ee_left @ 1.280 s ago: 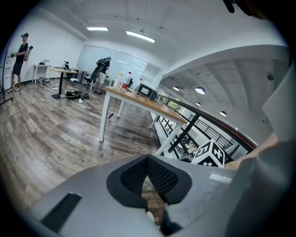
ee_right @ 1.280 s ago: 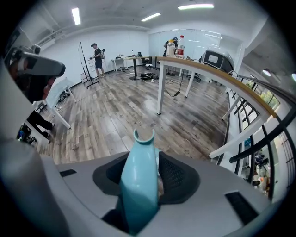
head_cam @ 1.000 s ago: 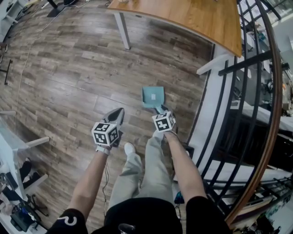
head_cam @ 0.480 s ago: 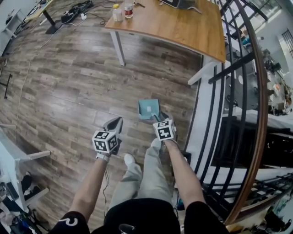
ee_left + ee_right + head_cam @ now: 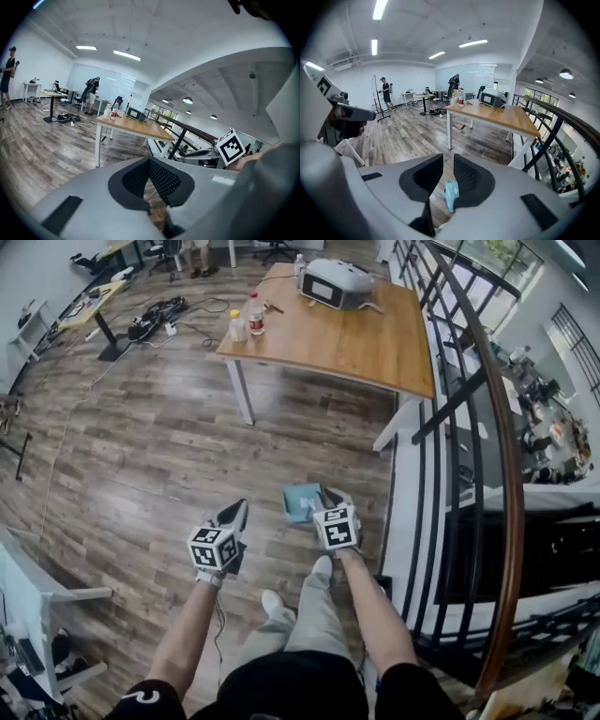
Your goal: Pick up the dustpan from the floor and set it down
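Observation:
The light-blue dustpan (image 5: 302, 502) hangs off the wooden floor (image 5: 141, 446), just left of my right gripper (image 5: 330, 499). In the right gripper view its blue handle (image 5: 451, 194) stands between the dark pads, against the right one. My right gripper (image 5: 445, 168) is shut on that handle, its jaws having just been closing with the handle between them. In the head view my left gripper (image 5: 236, 512) is beside it to the left, shut, with nothing in it. Seen from the left gripper view, the left gripper (image 5: 149, 162) has pads meeting at the tip.
A wooden table (image 5: 328, 338) with two bottles (image 5: 246, 315) and a grey appliance (image 5: 337, 282) stands ahead. A black railing (image 5: 469, 427) runs along the right. Cables (image 5: 159, 313) lie far left. My shoes (image 5: 274, 602) are below the grippers. People stand far off.
Both grippers have risen, and the dustpan has come up off the floor with the right one. The view now takes in the whole table ahead.

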Demonstrator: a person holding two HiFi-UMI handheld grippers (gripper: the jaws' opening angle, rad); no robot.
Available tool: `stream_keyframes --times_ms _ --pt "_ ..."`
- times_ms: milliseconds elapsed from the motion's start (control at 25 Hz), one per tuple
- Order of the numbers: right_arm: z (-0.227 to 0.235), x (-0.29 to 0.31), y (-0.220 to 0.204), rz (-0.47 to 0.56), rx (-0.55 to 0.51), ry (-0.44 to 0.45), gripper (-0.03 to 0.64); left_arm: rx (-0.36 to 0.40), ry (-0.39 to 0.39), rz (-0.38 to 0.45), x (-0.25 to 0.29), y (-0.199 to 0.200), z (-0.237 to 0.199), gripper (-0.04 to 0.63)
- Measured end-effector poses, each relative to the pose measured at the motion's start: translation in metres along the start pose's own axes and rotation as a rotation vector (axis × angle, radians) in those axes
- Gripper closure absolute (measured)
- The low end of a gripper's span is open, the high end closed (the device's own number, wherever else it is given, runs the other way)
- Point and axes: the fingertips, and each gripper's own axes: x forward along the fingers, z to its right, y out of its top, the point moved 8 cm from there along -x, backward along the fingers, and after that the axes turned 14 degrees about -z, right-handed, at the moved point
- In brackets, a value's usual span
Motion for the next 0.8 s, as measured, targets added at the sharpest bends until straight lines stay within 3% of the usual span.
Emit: stream_keyframes --times_ms 200,800 --pt "-0.014 -0.053 0.024 0.093 -0.001 0.006 0.609 0.07 0.001 0.059 -0.037 0.024 0.014 0.6" --pt "-0.056 -0.175 0.06 0.324 -0.045 0.046 0.621 0.183 -0.013 0.169 -0.134 0.056 0.045 0.6"
